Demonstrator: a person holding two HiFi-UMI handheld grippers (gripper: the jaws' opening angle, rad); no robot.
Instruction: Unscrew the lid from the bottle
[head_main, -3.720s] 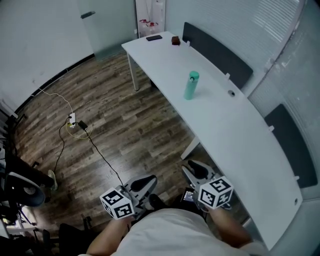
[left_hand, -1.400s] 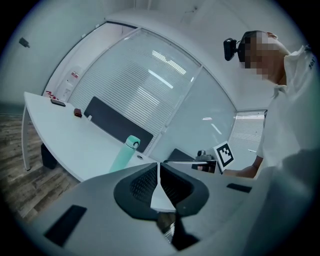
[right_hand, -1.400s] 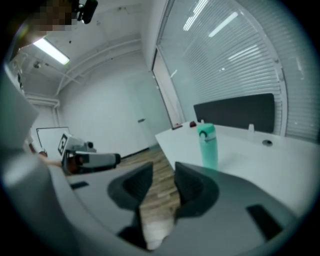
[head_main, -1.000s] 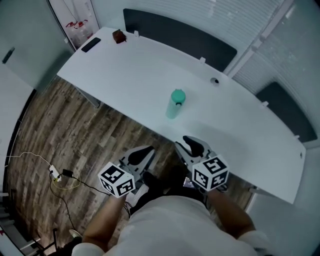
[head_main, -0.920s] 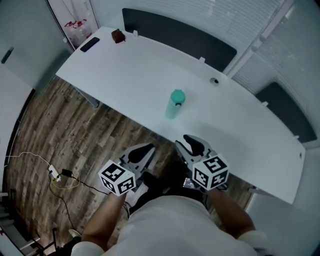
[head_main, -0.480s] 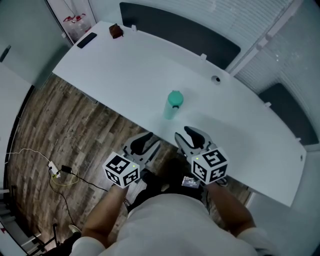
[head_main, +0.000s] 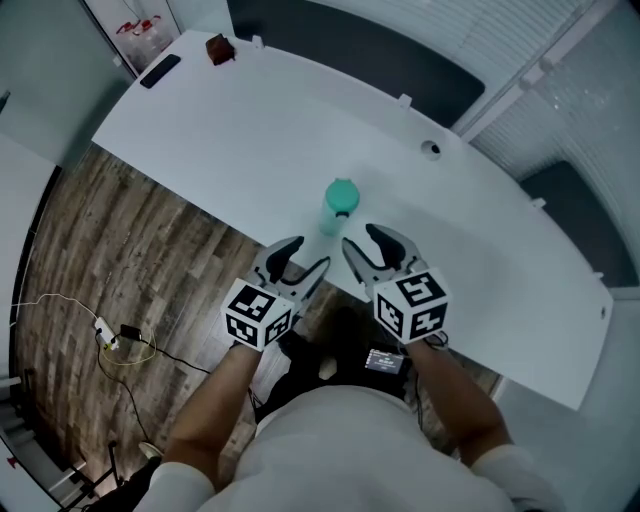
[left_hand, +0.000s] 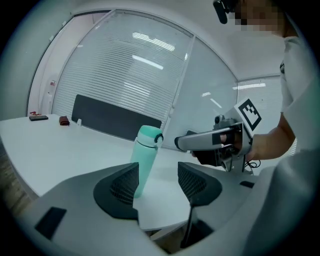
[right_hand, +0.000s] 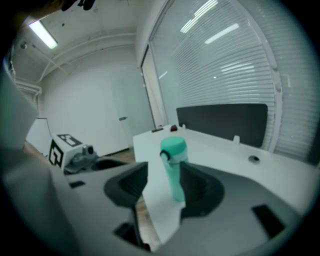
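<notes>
Bottle (head_main: 334, 214), mint green with its lid (head_main: 342, 192) screwed on, stands upright near the front edge of the white worktop (head_main: 250, 130). The left gripper (head_main: 303, 258) hovers at its 7 o'clock and the right gripper (head_main: 366, 243) at its 5 o'clock, both near it but not touching. Both pairs of jaws have just been opening and stand released, grasping nothing; the bottle is just beyond their tips.
</notes>
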